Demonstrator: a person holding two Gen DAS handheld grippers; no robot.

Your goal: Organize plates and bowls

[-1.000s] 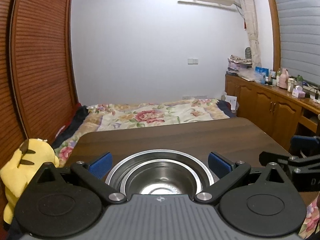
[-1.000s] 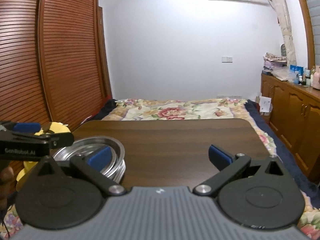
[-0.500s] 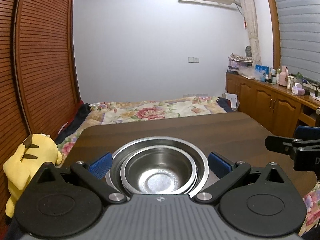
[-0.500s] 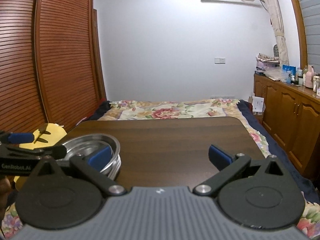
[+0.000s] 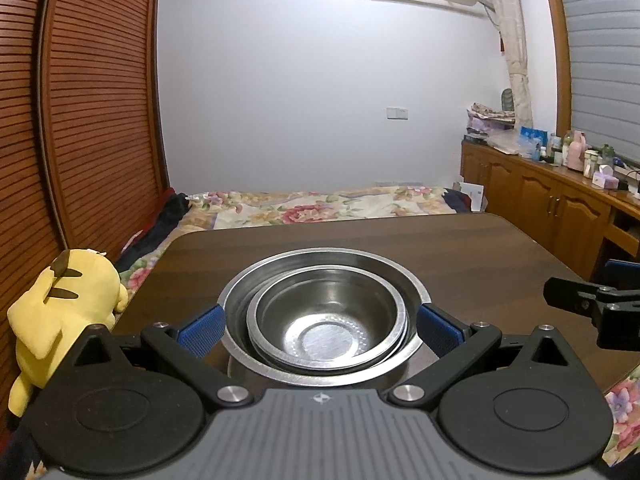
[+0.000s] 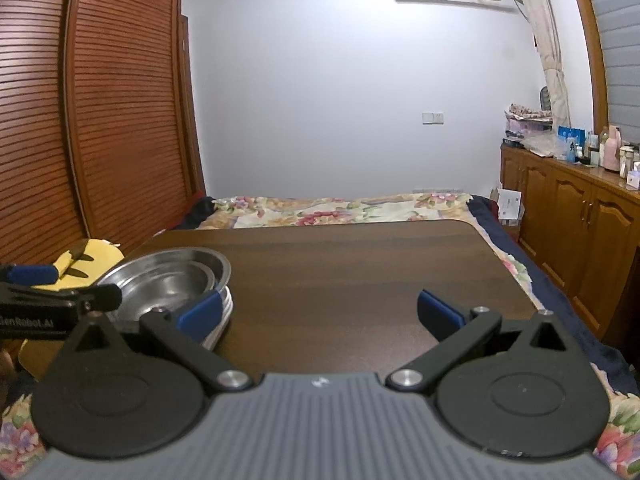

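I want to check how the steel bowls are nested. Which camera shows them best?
The left wrist view: the bowls sit centred between the open left gripper, insides visible. The right wrist view shows them at its left edge, partly hidden.

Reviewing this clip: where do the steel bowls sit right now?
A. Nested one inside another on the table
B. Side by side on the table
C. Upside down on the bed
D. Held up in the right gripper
A: the smaller steel bowl sits inside the larger steel bowl on the wooden table, between the open left gripper fingers.
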